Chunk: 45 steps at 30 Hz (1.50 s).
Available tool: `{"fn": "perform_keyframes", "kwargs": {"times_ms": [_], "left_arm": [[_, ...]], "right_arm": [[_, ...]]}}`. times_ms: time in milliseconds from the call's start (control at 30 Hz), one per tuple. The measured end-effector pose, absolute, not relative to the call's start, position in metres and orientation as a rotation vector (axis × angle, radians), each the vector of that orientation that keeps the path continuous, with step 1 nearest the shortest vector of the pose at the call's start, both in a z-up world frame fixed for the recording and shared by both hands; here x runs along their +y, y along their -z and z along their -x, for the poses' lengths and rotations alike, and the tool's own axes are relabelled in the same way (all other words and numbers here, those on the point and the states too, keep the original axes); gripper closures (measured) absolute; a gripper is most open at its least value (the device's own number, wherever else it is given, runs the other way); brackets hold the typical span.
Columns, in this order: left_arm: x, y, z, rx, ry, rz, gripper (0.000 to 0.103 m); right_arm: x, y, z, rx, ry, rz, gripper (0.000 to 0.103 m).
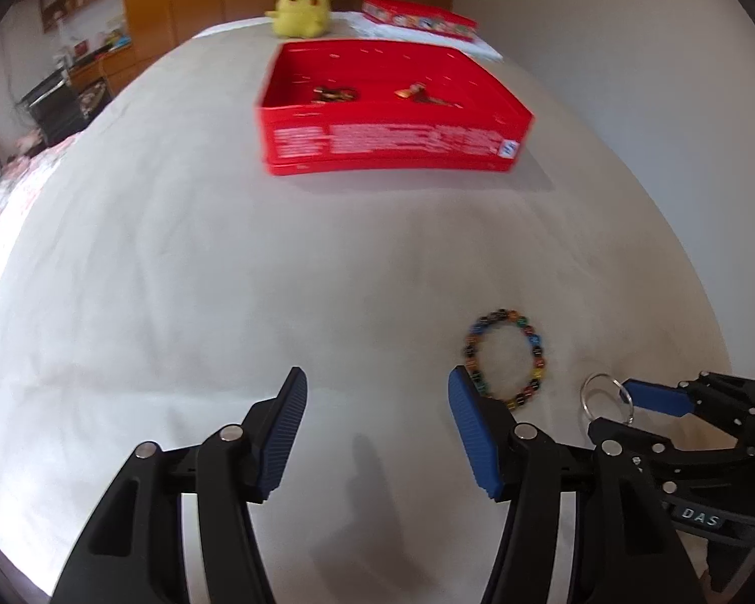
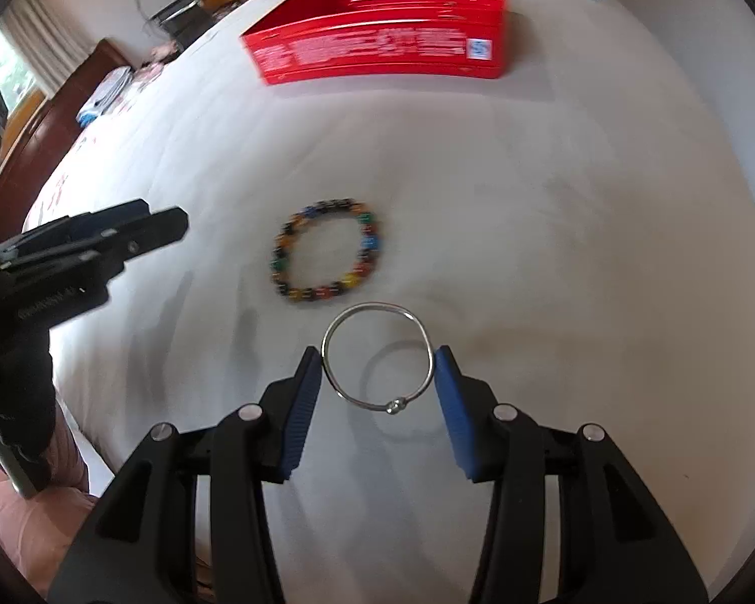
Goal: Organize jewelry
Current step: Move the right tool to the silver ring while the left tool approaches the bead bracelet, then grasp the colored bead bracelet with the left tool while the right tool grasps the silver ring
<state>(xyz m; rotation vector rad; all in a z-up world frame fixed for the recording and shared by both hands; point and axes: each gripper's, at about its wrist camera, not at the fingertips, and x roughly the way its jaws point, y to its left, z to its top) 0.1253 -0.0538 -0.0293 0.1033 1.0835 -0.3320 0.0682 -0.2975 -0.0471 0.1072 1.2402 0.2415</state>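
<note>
Jewelry here means three lots: a silver bangle [image 1: 608, 397], a multicoloured bead bracelet [image 1: 507, 358] and a few pieces already lying in the open red box [image 1: 392, 151]. In the left wrist view the box sits at the upper centre of the frame on the white bed [image 1: 176, 277], with a yellow plush toy [image 1: 304, 7] and the red lid [image 1: 420, 17] behind it at the top. The bead bracelet lies at lower right, just beside the tip of the left gripper [image 1: 377, 402]'s right-hand finger, which hides part of it. This gripper stands wide open with nothing between its fingers; if it closes where it is, it will likely catch only sheet, or nudge the bracelet sideways. The right gripper [image 1: 624, 405] enters at the far lower right with the bangle at its tip. In the right wrist view the right gripper [image 2: 377, 370], at lower centre, is closed just to the bangle's width, one pad touching each side of the bangle [image 2: 377, 355] (its shadow on the sheet below suggests it is lifted clear). That hold looks risky: thin round wire held only at two points across its width could swivel or slip out on the way to the box [image 2: 377, 45] at the top of the frame, and squeezing harder might bend it. The bead bracelet [image 2: 327, 251] lies mid-frame, between bangle and box.
</note>
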Motion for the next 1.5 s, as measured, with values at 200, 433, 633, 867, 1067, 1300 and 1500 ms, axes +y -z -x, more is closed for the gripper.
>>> {"fn": "perform_keyframes", "kwargs": {"times_ms": [200,433,633,867,1067,1300,1500], "left_arm": [[-0.097,0.048,-0.137,1.122,0.357,-0.18,0.045],[-0.113,0.068,-0.154,1.172,0.346,-0.196,0.052],[-0.122,0.072,-0.158,1.179,0.375,-0.212,0.062],[-0.123,0.073,-0.156,1.201,0.428,-0.21,0.069],[-0.124,0.073,-0.151,1.202,0.445,-0.21,0.076],[-0.121,0.073,-0.149,1.195,0.448,-0.196,0.095],[-0.12,0.072,-0.145,1.17,0.444,-0.196,0.096]], "right_arm": [[-0.315,0.051,-0.066,1.244,-0.221,-0.141,0.058],[-0.335,0.056,-0.067,1.246,-0.222,-0.171,0.058],[-0.338,0.058,-0.071,1.246,-0.237,-0.182,0.058],[-0.338,0.06,-0.074,1.248,-0.244,-0.194,0.058],[-0.336,0.058,-0.075,1.25,-0.248,-0.192,0.058],[-0.336,0.057,-0.075,1.25,-0.246,-0.195,0.058],[-0.336,0.058,-0.077,1.254,-0.24,-0.196,0.058]]}}
